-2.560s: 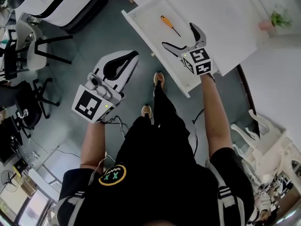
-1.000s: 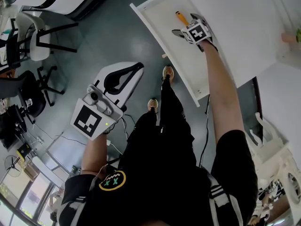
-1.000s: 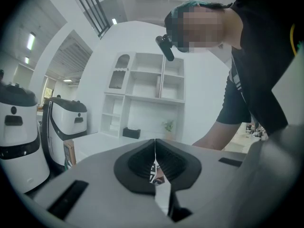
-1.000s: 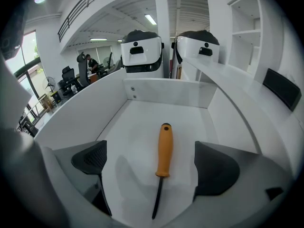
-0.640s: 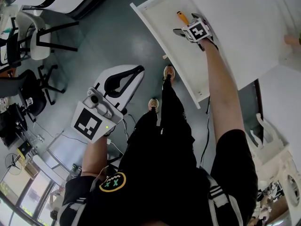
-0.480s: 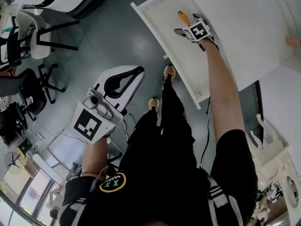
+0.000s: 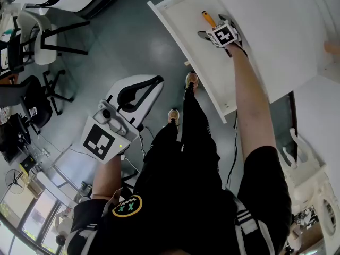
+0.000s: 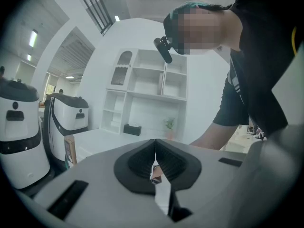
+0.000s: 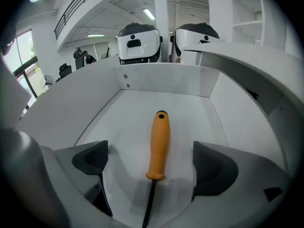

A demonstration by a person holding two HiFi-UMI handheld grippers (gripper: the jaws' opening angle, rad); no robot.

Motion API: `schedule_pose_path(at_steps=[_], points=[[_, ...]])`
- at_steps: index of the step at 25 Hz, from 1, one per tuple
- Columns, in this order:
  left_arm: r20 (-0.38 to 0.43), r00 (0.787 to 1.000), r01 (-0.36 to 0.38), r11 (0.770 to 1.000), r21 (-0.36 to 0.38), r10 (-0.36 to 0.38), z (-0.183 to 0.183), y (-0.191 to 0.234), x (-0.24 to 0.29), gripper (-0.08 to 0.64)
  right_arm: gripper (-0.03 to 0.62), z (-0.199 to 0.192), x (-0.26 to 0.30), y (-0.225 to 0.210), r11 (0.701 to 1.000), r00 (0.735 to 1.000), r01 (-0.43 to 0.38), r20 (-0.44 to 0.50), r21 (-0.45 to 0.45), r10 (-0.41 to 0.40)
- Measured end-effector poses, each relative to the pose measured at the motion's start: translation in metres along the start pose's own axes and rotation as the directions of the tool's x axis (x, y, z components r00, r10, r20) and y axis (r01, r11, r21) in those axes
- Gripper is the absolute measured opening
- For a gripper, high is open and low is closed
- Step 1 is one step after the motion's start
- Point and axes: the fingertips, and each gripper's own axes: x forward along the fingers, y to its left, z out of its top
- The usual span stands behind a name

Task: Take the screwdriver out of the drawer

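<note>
Jaws of the right gripper (image 9: 152, 164) are straddling the screwdriver (image 9: 158, 144) handle, wide apart, lining up a pinch | screwdriver is lying flat in the drawer (image 9: 164, 85) | left gripper (image 8: 155, 148) is idling, jaws together, empty.

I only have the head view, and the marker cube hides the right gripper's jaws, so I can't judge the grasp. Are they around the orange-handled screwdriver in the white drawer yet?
Observer: Yes. The right gripper view shows the right gripper open, with the orange-handled screwdriver lying between the jaws and touching neither.
Operator: Which part sits between them?
Observer: The near end of the handle, where the dark shaft begins. The handle points away, toward the back wall of the white drawer.
Operator: And the left gripper?
Observer: Its own view shows the left gripper shut, with nothing held.
</note>
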Motion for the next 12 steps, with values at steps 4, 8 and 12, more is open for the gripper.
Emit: schedule_pose_path(at_steps=[4,8,12], points=[[0.000,1.000,0.002,1.000,-0.001,-0.002,0.0009,0.0000,0.0004,0.020,0.578,0.0023,0.0004,0.0007,1.000,1.000,-0.001,0.009,0.000,0.001],[-0.004,1.000,0.001,1.000,-0.003,-0.001,0.0006,-0.0011,0.0017,0.020,0.577,0.0031,-0.0006,0.0005,1.000,1.000,-0.003,0.011,-0.005,0.003],[-0.006,1.000,-0.001,1.000,-0.001,0.001,0.0007,-0.0012,0.0009,0.020,0.560,0.0032,-0.0005,0.0021,1.000,1.000,-0.009,0.013,-0.010,0.009]])
